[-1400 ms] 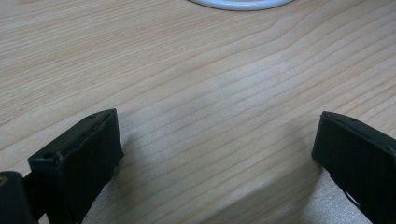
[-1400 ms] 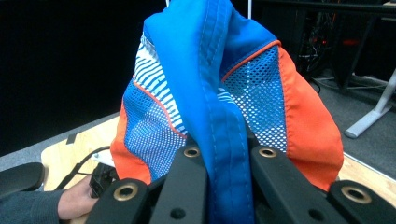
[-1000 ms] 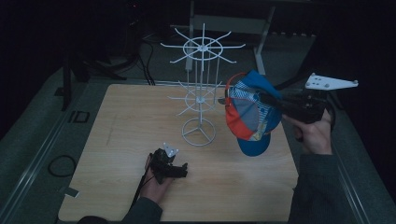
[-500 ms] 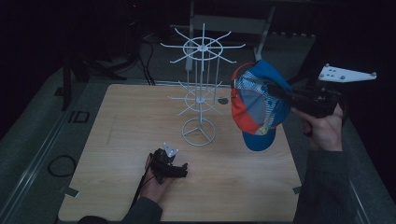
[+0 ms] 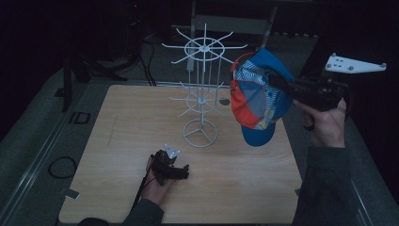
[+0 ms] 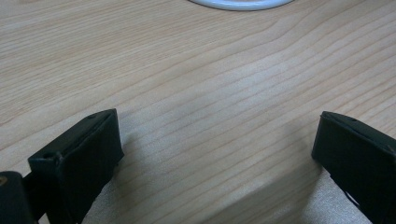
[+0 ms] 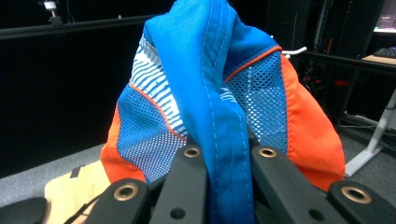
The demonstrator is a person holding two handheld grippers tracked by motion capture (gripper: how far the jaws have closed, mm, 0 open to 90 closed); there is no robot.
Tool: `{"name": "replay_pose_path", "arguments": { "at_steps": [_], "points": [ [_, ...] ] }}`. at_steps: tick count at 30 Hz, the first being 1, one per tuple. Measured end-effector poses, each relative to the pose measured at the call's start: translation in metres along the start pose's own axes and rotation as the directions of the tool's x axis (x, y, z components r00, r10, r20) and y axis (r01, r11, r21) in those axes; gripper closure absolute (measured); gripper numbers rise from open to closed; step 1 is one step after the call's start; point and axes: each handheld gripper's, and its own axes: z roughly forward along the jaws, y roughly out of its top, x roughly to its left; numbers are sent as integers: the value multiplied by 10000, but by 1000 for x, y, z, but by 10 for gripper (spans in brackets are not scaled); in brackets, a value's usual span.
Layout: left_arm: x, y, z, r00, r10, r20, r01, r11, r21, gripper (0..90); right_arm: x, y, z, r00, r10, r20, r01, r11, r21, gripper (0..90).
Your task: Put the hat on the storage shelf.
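Hanging from the right gripper (image 5: 282, 88), whose jaws are pinched tight on a blue fabric seam, the cap (image 5: 256, 101) dangles in the air over the table's (image 5: 117, 141) right side, bill pointing down. The white wire rack (image 5: 201, 94) stands to the cap's left, its upper spokes near the crown, so I reckon any hanging move runs leftward. The left gripper (image 5: 181, 173) rests on the wood in front of the rack's ring base, jaws wide apart and empty, farther from the cap.
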Motion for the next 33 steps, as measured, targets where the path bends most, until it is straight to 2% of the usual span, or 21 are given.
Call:
{"name": "replay_pose_path", "arguments": {
  "at_steps": [2,5,6,9,11,15,17,20,24,25,27,28,29,30,31,32,33],
  "points": [
    [0,0,0,10000,-6,-9,6,10000,-8,19,0,1,2,10000,10,-60,-10,9999,-115,885],
    [0,0,0,10000,-3,-6,3,10000,-4,19,0,1,7,10000,32,30,-32,10000,44,885],
    [0,0,0,10000,-3,-5,3,10000,-5,19,-2,-2,18,9998,126,152,-131,9992,365,885],
    [0,0,0,10000,-1,-9,1,10000,-12,19,-4,-5,25,9997,244,37,-245,9987,444,885],
    [0,0,0,10000,-5,-8,5,10000,-13,19,-4,-7,36,9996,272,-62,-267,9975,649,886],
    [0,0,0,10000,-1,-5,1,10000,-12,19,-3,-10,46,9996,257,-101,-246,9953,934,885],
    [0,0,0,10000,1,-7,-1,10000,-4,19,-2,-13,55,9997,183,-136,-164,9918,1270,884],
    [0,0,0,10000,10,3,-10,10000,8,19,-2,-15,59,9999,130,-98,-114,9884,1514,877],
    [0,0,0,10000,-27,0,27,10000,7,19,-2,-22,64,9997,171,155,-199,9785,2052,751],
    [0,0,0,10000,-26,14,26,10000,3,19,-1,-26,65,9994,113,339,-186,9741,2253,668],
    [0,0,0,10000,-23,13,23,10000,8,19,-1,-27,65,9993,106,363,-187,9723,2331,648],
    [0,0,0,10000,-22,14,22,10000,10,19,0,-29,65,9994,87,330,-163,9713,2373,610],
    [0,0,0,10000,-28,17,28,10000,6,19,2,-32,65,9989,17,469,-136,9671,2539,515],
    [0,0,0,10000,-36,9,36,10000,-6,19,2,-34,65,9986,18,533,-156,9654,2603,478],
    [0,0,0,10000,-33,11,33,10000,-3,19,2,-34,65,9986,18,533,-156,9654,2603,478],
    [0,0,0,10000,-29,12,29,10000,-1,19,3,-38,64,9972,-88,744,-120,9615,2745,398],
    [0,0,0,10000,-30,15,30,10000,0,19,3,-38,64,9972,-88,744,-120,9615,2745,398]
  ]
}}
